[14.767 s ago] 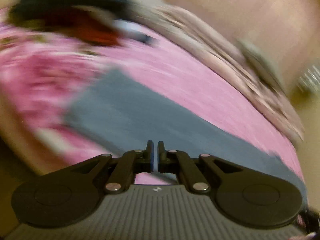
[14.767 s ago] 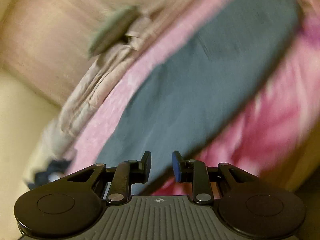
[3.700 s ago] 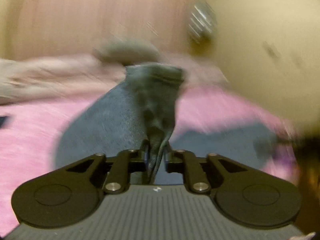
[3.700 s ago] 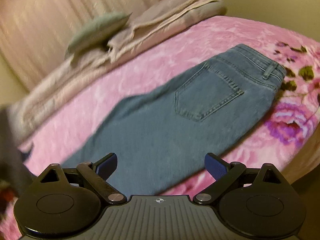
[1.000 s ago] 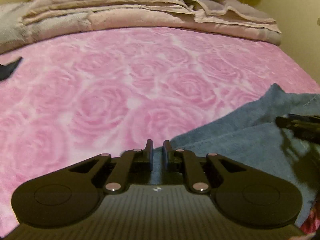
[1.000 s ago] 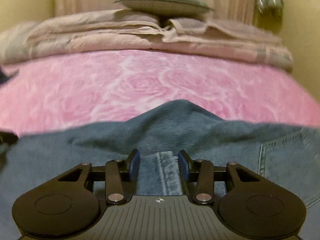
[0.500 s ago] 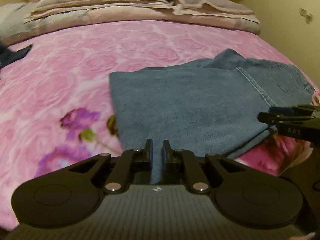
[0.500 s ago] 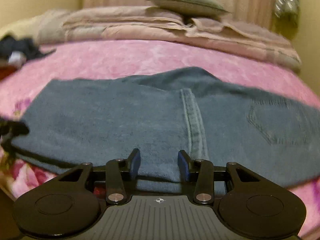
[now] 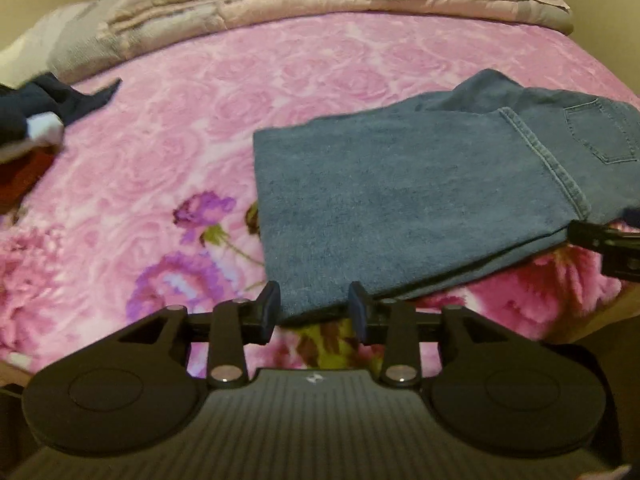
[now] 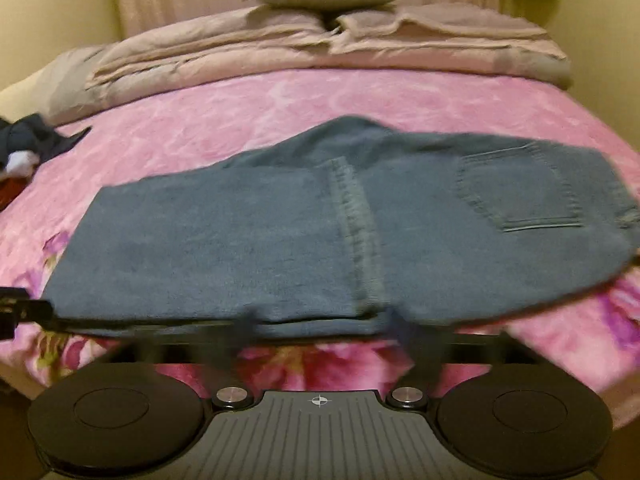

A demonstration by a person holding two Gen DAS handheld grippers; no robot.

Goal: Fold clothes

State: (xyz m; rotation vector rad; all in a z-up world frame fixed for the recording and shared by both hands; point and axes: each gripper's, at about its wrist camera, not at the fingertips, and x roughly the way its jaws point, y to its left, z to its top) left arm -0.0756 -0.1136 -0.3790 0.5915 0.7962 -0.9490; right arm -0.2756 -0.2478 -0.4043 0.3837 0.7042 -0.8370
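Pink rose bedspread (image 9: 168, 128) under both tools: left tool (image 9: 314, 312) and right tool (image 10: 320, 332) have just been opening, jaws parted and empty at the near edge of the folded jeans (image 10: 280, 240), so back off cleanly, then regrip for a further fold.

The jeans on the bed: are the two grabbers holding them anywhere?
No. Both the left gripper and right gripper have just opened off the jeans.
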